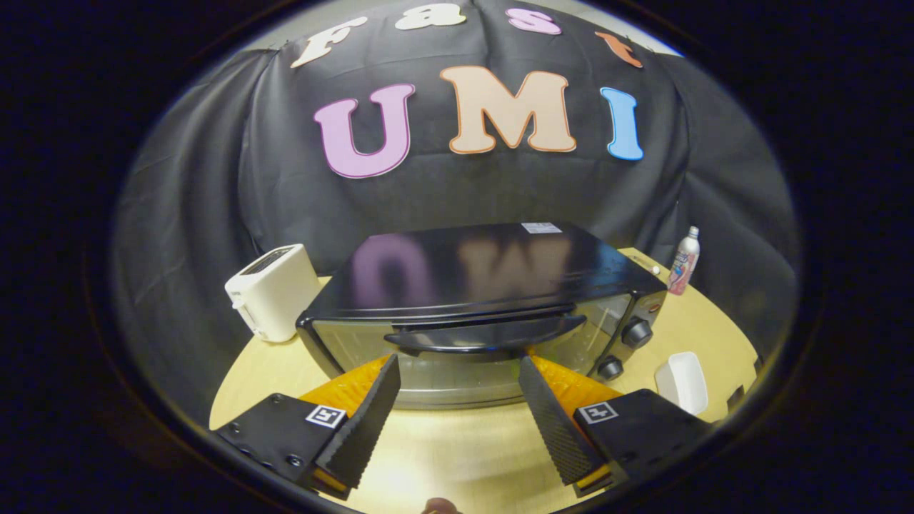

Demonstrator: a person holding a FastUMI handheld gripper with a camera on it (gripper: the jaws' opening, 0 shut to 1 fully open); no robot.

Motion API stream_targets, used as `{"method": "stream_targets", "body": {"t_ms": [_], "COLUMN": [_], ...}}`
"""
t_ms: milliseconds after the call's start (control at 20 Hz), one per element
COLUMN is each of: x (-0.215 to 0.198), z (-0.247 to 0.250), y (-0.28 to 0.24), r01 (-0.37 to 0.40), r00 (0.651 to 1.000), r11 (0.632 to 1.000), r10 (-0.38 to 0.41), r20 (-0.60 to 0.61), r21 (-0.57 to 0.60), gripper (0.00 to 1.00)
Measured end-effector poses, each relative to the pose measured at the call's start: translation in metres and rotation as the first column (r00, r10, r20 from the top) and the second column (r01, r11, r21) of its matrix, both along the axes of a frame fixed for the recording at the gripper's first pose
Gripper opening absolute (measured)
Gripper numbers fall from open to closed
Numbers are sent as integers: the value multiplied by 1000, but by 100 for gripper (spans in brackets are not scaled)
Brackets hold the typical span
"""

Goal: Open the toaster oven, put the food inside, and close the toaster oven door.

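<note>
Gripper view: The toaster oven (485,300) stands on the round wooden table (457,442), front facing the gripper (460,364), its door (457,357) shut. The door handle (485,337) runs across the top of the glass, just ahead of the fingertips.

The jaws stand wide apart, holding nothing, set to either side of the handle's middle; judged, this placing suits reaching the handle.

A white dish (683,382) sits on the table beside the oven's knobs (625,350); whether it holds food cannot be told. Nothing can be made out through the glass.

A shut door fits either food waiting outside or food already enclosed.

A white toaster (273,291) stands at the oven's other side; a bottle (684,261) stands behind the dish.
</note>
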State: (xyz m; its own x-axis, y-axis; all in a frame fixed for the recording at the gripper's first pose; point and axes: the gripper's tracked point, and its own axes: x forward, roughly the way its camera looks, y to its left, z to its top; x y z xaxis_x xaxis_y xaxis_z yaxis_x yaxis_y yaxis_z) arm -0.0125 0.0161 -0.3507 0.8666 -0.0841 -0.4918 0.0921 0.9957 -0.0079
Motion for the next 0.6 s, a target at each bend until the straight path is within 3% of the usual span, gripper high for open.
{"method": "stream_targets", "body": {"t_ms": [200,600], "x": [-8,14], "z": [31,175], "y": [1,3], "r01": [5,-18], "r00": [999,953], "r11": [1000,996], "r10": [-5,44], "r20": [52,299], "r21": [1,-89], "gripper": [100,100]}}
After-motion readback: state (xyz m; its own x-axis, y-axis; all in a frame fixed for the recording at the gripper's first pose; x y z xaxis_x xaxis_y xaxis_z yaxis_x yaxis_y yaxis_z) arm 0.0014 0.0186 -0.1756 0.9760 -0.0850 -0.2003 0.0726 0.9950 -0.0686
